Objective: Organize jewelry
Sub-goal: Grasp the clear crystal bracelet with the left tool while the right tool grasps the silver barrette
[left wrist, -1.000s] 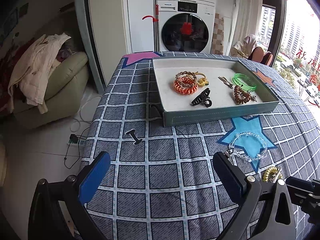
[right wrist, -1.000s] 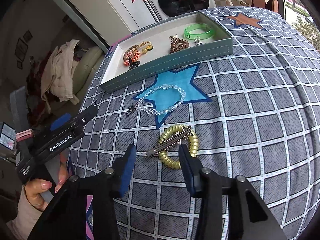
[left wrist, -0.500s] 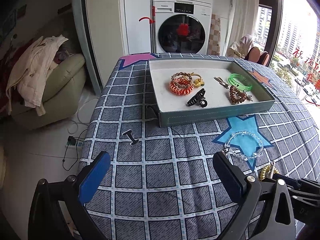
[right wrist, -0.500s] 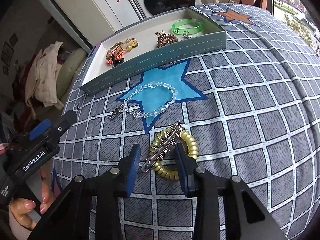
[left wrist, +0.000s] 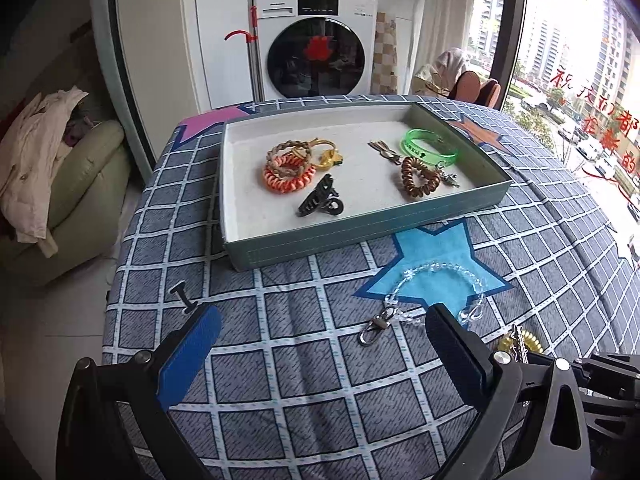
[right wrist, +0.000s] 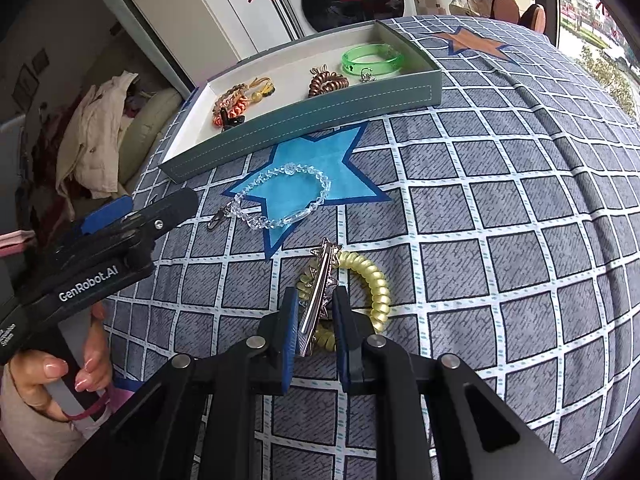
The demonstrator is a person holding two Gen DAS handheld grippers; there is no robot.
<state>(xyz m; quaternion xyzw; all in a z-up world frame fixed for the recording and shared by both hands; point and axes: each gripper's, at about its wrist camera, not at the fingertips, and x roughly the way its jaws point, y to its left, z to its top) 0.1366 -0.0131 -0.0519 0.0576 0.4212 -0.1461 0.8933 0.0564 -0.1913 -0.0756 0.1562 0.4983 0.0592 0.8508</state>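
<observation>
A grey-green tray (left wrist: 360,226) (right wrist: 304,120) holds several hair ties, a black claw clip (left wrist: 320,202) and a green bangle (left wrist: 430,147). On the cloth lie a clear bead bracelet (left wrist: 436,292) (right wrist: 280,196) and a yellow coil hair tie (right wrist: 372,280) with a silver star hair clip (right wrist: 318,292) across it. My right gripper (right wrist: 314,304) has its jaws narrowed around the silver clip; small gaps still show at the pads. My left gripper (left wrist: 320,340) is open and empty, above the cloth near the bracelet.
A small black pin (left wrist: 182,296) lies on the checked cloth at the left. The table edge drops off left toward a sofa (left wrist: 80,184). A washing machine (left wrist: 316,48) stands behind the table, and a window is on the right.
My right gripper moved forward over the yellow hair tie and narrowed its jaws around the silver clip. My left gripper drifted slightly nearer the tray and stayed open.
</observation>
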